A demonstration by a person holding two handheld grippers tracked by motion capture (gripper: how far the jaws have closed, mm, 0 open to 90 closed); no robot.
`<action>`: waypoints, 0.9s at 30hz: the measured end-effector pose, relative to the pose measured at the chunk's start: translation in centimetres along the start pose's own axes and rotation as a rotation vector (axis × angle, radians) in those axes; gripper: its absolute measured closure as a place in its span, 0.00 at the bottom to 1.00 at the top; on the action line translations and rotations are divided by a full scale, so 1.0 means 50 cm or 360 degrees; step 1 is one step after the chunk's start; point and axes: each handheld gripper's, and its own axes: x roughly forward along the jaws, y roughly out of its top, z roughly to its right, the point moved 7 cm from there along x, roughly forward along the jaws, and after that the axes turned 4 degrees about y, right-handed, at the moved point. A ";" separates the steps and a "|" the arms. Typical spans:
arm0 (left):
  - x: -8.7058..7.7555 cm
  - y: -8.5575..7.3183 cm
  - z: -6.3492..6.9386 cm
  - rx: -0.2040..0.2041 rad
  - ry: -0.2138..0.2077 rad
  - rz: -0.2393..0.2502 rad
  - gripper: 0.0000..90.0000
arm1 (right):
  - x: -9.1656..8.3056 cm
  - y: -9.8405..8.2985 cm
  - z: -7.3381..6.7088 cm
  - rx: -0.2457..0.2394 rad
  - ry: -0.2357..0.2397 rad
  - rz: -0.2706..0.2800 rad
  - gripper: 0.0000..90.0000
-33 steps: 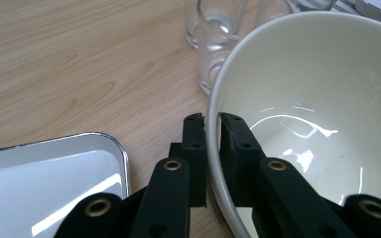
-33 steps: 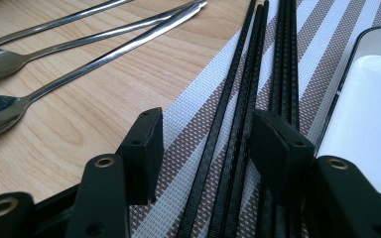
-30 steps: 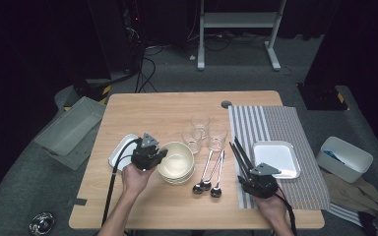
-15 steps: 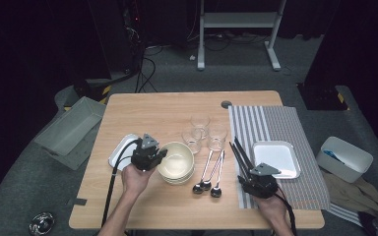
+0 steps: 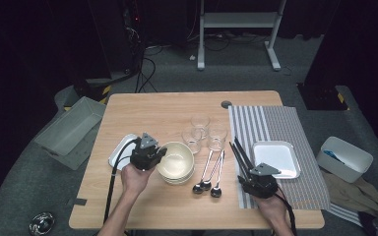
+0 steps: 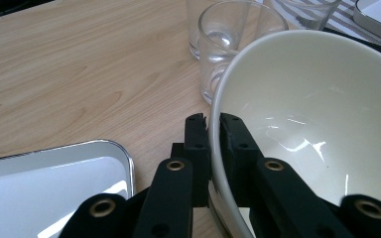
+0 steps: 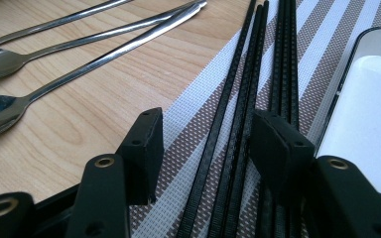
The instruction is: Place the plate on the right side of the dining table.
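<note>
Nothing has shifted since the earlier frame. The left gripper [image 6: 209, 124] stays clamped on the rim of the glossy cream ceramic bowl [image 6: 317, 129], near the wooden table's [image 5: 167, 110] front-left. The right gripper [image 7: 206, 131] rests half-open astride ribbed black chopsticks [image 7: 250, 74] on the striped woven placemat [image 7: 198, 111].

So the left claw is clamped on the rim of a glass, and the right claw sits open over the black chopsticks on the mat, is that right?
Not quite. The left claw is clamped on the rim of the cream bowl, not a glass; the glasses stand untouched behind it, as the left gripper view shows. The rest holds: the right claw sits open over the black chopsticks on the mat.
</note>
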 end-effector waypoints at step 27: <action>-0.012 0.013 0.001 -0.0026 -0.0015 0.0027 0.92 | 0.000 0.000 0.000 0.0000 -0.0003 0.0000 0.52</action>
